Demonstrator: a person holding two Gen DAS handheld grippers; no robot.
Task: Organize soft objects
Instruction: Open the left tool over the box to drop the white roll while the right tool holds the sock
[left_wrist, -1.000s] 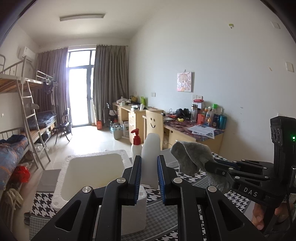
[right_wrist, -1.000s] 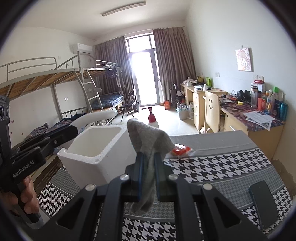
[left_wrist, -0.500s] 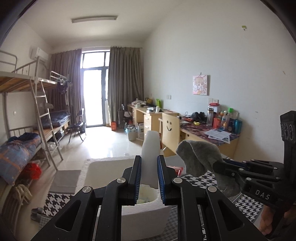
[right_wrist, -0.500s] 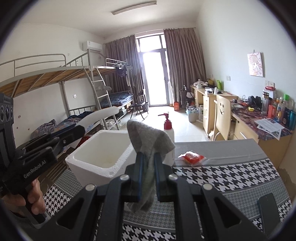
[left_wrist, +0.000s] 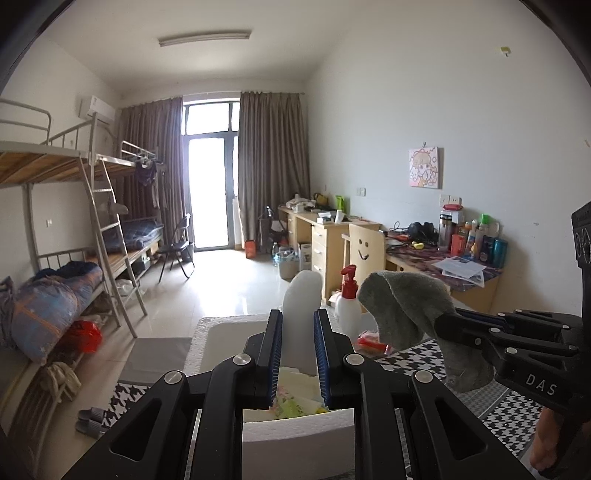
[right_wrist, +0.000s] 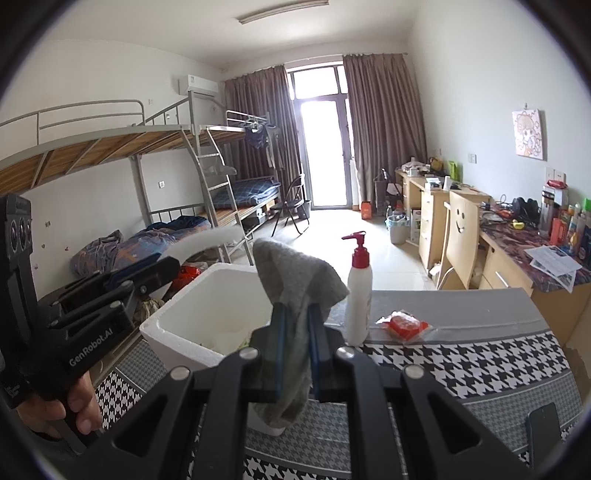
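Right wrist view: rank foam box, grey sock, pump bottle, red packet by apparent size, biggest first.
1. foam box
2. grey sock, though it is nearest the lens, so unsure against the box
3. pump bottle
4. red packet

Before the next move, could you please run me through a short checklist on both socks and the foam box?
1. Left gripper jaws clamp the white sock: ok.
2. Right gripper jaws clamp the grey sock: ok.
3. White foam box is open-topped, ready to receive: ok.
4. Room left in the box: cannot tell, some items already lie inside.
5. White pump bottle with red top stands upright beside the box, near the grey sock's path: not ok.
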